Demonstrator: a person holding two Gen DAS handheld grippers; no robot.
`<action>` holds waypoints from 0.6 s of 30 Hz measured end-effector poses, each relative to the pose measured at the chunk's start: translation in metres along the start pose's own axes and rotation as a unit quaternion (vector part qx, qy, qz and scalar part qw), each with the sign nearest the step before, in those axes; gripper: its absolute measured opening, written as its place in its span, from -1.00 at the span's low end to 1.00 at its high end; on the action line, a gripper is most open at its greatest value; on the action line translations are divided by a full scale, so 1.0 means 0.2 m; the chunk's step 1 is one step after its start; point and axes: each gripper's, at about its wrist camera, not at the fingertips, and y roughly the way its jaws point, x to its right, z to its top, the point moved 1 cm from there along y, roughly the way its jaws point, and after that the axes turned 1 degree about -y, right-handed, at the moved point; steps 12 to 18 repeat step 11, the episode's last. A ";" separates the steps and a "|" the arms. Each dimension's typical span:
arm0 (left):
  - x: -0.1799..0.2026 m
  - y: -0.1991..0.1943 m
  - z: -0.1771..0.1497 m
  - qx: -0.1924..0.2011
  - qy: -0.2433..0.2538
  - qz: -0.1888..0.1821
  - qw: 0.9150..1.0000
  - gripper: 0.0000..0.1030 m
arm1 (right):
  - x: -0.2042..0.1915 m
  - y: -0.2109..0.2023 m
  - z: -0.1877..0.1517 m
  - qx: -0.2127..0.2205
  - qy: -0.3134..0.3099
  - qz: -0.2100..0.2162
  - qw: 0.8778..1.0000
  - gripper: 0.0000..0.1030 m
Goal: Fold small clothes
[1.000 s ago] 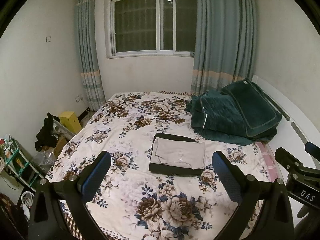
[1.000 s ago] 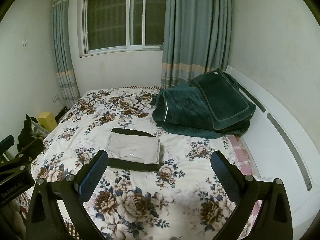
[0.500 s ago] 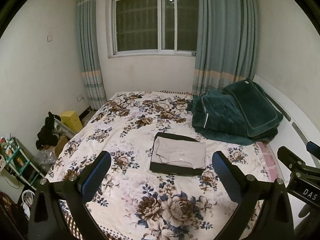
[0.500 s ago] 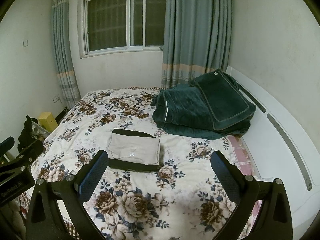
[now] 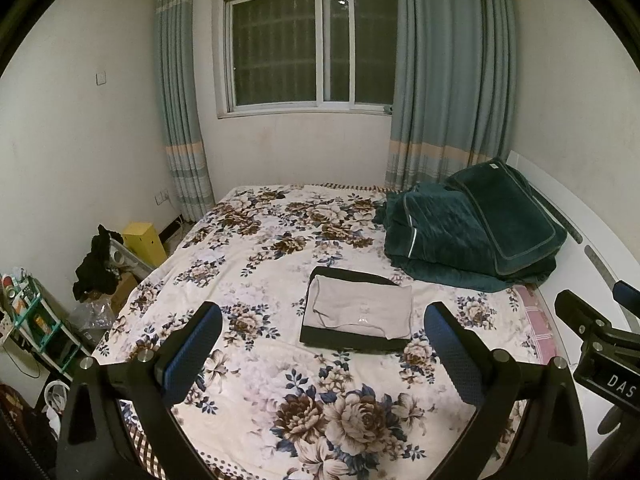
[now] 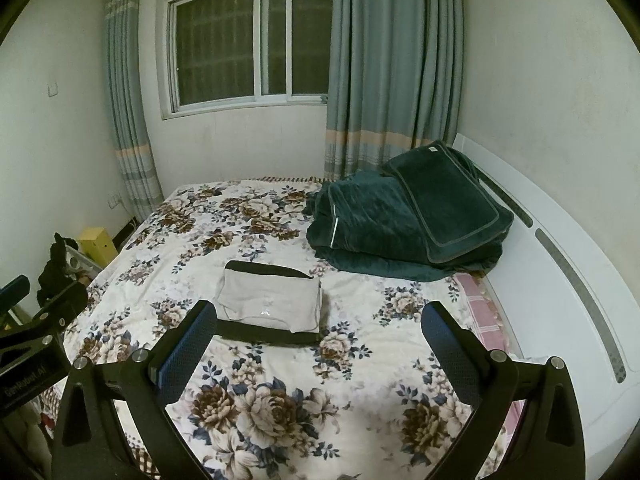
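A folded beige garment (image 5: 362, 312) lies on top of a folded black garment (image 5: 348, 341) in the middle of the floral bed sheet (image 5: 280, 264). The same stack shows in the right wrist view, beige (image 6: 272, 304) on black (image 6: 264, 334). My left gripper (image 5: 322, 338) is open and empty, held back above the near part of the bed. My right gripper (image 6: 318, 338) is open and empty too, beside the left one. Neither touches the clothes.
A folded dark green quilt (image 5: 468, 224) lies at the bed's far right by the white headboard (image 6: 560, 264). On the floor at the left stand a yellow box (image 5: 146, 240), dark clothes (image 5: 96, 264) and a small rack (image 5: 32, 320). A curtained window (image 5: 308, 40) is behind.
Both grippers have drifted slightly, so the view has shifted a little. The stacked clothes have not moved and both grippers stay open.
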 end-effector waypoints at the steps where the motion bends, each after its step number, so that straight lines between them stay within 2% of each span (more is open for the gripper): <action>1: 0.00 0.00 0.00 0.000 0.001 -0.001 1.000 1.00 | 0.00 0.00 0.00 0.000 0.001 0.001 1.000 1.00; 18: -0.02 -0.02 0.01 0.007 -0.003 0.004 1.000 1.00 | -0.02 0.00 0.03 0.000 0.001 0.004 1.000 1.00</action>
